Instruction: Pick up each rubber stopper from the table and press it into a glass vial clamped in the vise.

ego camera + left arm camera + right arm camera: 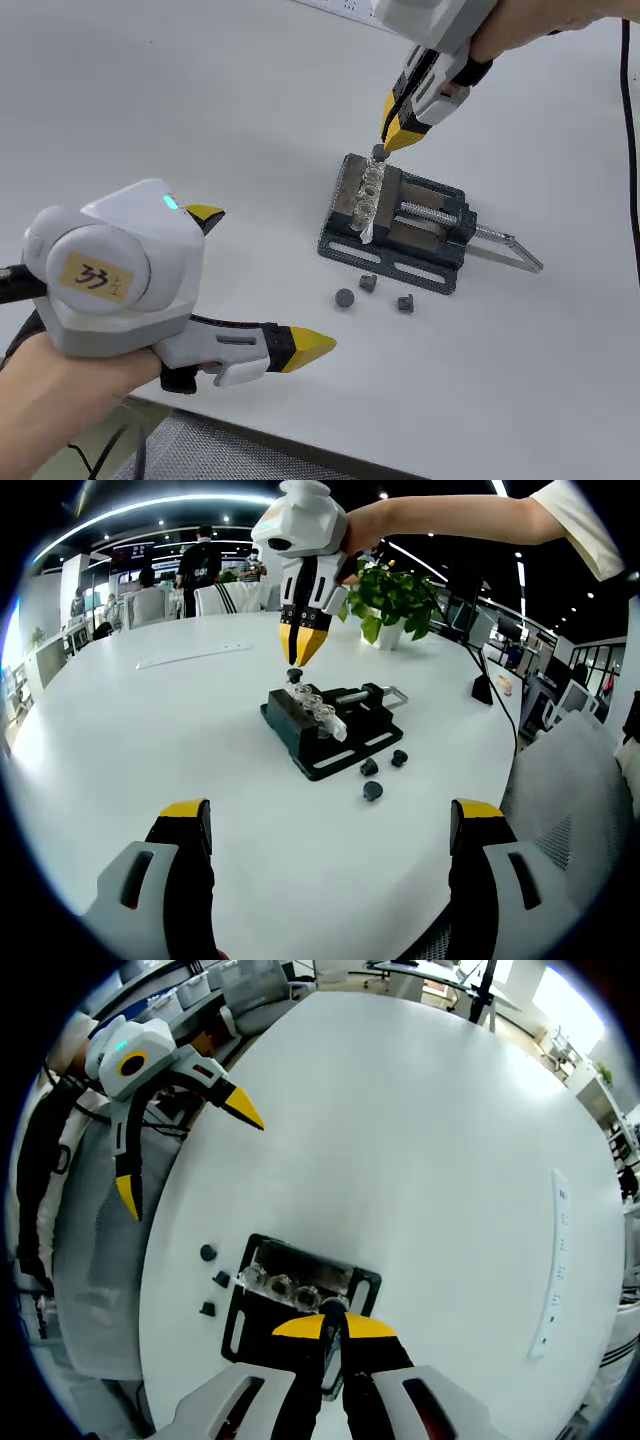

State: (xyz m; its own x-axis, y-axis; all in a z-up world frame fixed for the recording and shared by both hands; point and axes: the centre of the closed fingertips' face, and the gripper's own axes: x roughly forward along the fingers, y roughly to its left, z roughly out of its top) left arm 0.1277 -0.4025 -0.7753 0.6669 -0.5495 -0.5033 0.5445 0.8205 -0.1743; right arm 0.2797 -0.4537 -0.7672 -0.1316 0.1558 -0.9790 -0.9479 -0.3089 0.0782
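Note:
A black vise [432, 262] on the white table clamps a row of clear glass vials [368, 195]. My right gripper [390, 142] hangs right over the far end of the row, shut on a dark rubber stopper [379, 152] that touches or nearly touches the end vial. Its own view has the stopper [330, 1307] just past its closed tips [335, 1326], above the vials [280, 1282]. Three loose stoppers [345, 297] [368, 283] [405, 303] lie in front of the vise. My left gripper [258, 280] is held open and empty at the near left, well away from the vise [300, 735].
The vise's screw handle [505, 245] sticks out to the right. A black cable [630, 150] runs along the table's right side. A potted plant [395, 600] and a flat white strip [190, 658] sit at the far side. The table's near edge [300, 440] is close below my left gripper.

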